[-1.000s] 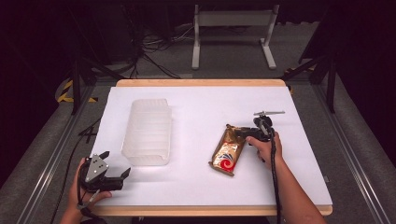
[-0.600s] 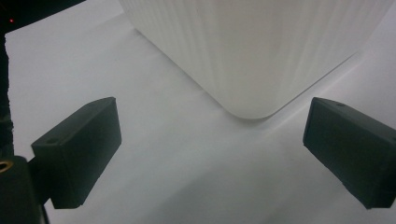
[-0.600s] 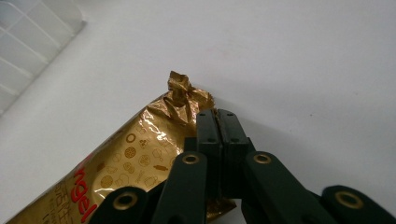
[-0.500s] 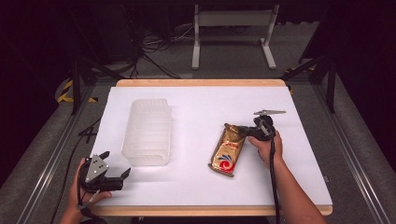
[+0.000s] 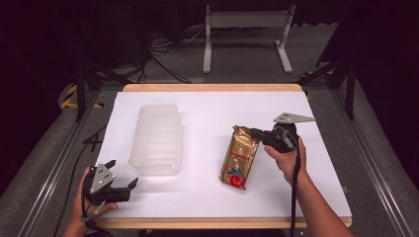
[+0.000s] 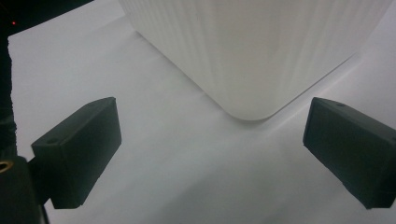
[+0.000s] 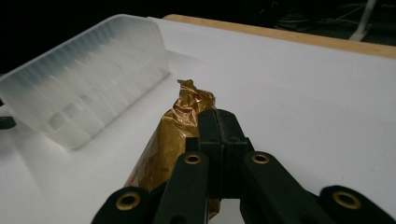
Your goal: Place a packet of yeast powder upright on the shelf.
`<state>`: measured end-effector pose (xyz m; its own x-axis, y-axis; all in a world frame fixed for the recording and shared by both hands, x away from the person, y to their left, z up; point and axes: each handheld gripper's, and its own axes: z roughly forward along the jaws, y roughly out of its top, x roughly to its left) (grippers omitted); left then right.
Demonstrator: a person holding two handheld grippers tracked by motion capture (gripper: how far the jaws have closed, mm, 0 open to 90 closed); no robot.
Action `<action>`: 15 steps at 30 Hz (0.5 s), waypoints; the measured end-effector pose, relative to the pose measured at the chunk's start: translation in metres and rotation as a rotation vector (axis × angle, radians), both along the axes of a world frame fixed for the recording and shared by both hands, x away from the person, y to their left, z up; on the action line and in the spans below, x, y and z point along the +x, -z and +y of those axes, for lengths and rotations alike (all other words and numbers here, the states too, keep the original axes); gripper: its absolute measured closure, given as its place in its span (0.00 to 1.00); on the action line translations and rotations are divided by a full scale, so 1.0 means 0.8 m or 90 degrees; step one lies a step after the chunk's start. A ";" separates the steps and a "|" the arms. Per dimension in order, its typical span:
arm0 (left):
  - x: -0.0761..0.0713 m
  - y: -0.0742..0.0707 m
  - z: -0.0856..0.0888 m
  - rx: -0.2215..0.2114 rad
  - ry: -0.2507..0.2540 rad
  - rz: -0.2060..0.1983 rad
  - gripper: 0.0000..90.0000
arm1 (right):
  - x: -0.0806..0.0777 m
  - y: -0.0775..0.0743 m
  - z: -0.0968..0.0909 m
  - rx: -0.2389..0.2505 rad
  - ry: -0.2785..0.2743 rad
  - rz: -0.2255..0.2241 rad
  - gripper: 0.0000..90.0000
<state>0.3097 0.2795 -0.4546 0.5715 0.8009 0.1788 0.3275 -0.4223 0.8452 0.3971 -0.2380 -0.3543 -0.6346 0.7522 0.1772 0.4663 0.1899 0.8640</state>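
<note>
Now the left gripper [image 5: 122, 187] rests at the near left corner of the white table [image 5: 207, 123], its jaws spread wide apart, just before the plastic box [image 5: 155, 139]. Further right, the right gripper [image 5: 253, 132] is clenched on the top of the gold bag [image 5: 239, 157], which lies on the table.

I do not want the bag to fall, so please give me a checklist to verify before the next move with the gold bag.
1. Right gripper shut on the gold bag: ok, jaws closed at its crimped top end.
2. Grip is firm: cannot tell.
3. Way from bag to the plastic container free of things: ok.
4. Container is open on top: cannot tell.
5. Left gripper away from the bag: ok, open, near the container's corner.
</note>
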 end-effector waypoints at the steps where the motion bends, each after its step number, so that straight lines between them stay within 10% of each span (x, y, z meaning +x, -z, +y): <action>1: 0.000 0.000 0.000 -0.003 0.000 0.000 0.06 | -0.003 -0.004 0.002 0.004 -0.005 -0.003 1.00; 15: 0.000 -0.001 0.003 -0.008 0.004 -0.003 0.06 | -0.039 -0.053 0.039 -0.034 -0.069 -0.088 1.00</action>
